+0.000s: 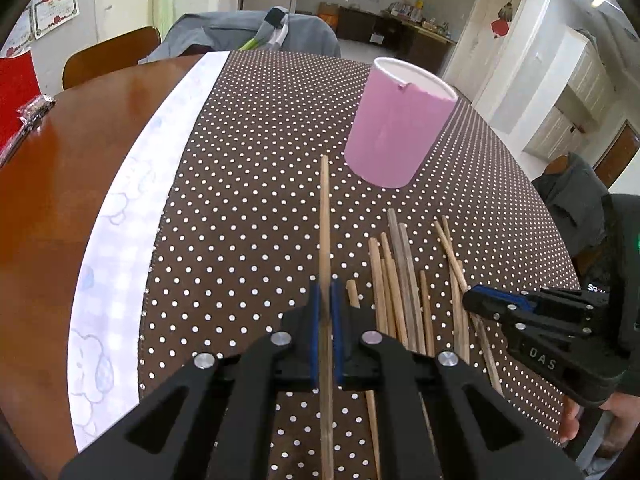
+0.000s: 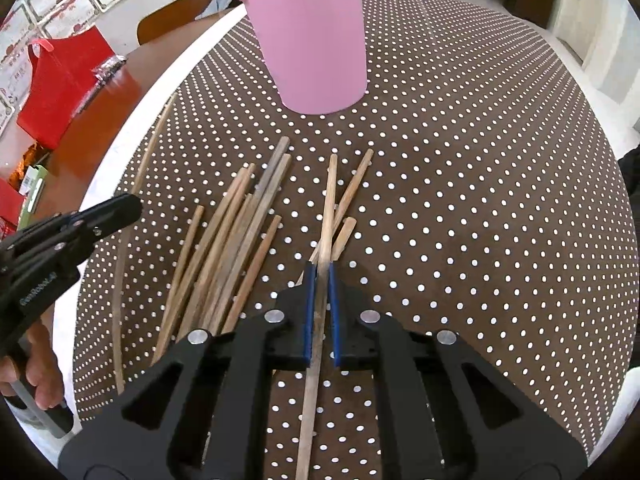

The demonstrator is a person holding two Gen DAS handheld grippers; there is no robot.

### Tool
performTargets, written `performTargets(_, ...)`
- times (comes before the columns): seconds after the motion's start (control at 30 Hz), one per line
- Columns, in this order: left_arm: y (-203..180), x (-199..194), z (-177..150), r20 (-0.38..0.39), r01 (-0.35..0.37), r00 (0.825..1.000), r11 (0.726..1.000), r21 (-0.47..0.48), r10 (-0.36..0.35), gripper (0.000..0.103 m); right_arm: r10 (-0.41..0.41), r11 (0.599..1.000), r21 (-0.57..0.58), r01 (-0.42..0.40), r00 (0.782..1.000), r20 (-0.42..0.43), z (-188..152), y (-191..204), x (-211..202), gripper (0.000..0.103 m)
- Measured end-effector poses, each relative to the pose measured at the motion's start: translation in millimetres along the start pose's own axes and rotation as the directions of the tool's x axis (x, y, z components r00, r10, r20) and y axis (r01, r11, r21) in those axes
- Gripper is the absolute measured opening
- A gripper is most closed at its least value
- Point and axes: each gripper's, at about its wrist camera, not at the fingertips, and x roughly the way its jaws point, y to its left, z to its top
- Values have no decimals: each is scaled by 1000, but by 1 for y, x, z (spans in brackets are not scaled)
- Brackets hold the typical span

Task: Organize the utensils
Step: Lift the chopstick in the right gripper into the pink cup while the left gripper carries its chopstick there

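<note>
A pink cup (image 1: 396,128) stands upright on the dotted brown cloth; it also shows in the right wrist view (image 2: 316,40). Several wooden chopsticks (image 1: 396,292) lie in a loose pile in front of it, also in the right wrist view (image 2: 232,240). My left gripper (image 1: 326,288) is shut on one chopstick (image 1: 325,216) that points toward the cup. My right gripper (image 2: 320,270) is shut on another chopstick (image 2: 330,196) at the pile's right side. Each gripper shows in the other's view, the right one (image 1: 472,296) and the left one (image 2: 132,204).
The dotted cloth (image 2: 480,200) covers a round wooden table (image 1: 80,152) with a white checked strip (image 1: 132,208). A red bag (image 2: 60,80) and packets sit at the table's left. A chair (image 1: 112,56) and grey clothing (image 1: 248,32) stand behind.
</note>
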Motion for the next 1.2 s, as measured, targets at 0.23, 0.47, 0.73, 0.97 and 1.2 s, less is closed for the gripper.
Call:
performTargets(0.23, -1, -2, -4, -1, 9, 1000, 1000, 7, -9, 6, -23, 1000, 3, 23, 999, 35, -12, 10, -9, 9)
performTargets(0.47, -6, -2, -2, -4, 13, 1000, 1000, 18, -13, 6, 29, 1000, 13, -29, 1000, -7, -17, 2, 5, 16)
performTargets(0.73, -7, -8, 1, 6, 51, 999, 999, 15, -51, 6, 59, 998, 24, -60, 998, 36, -22, -15, -6, 7)
performTargets(0.97, -16, -37, 17, 97, 149, 984, 988, 38, -152, 6, 146, 988, 23, -152, 976, 163, -25, -36, -50, 7)
performTargets(1.2, -33, -78, 47, 240, 197, 946, 975, 107, -218, 6, 207, 977, -20, -212, 924, 322, -4, -41, -102, 7)
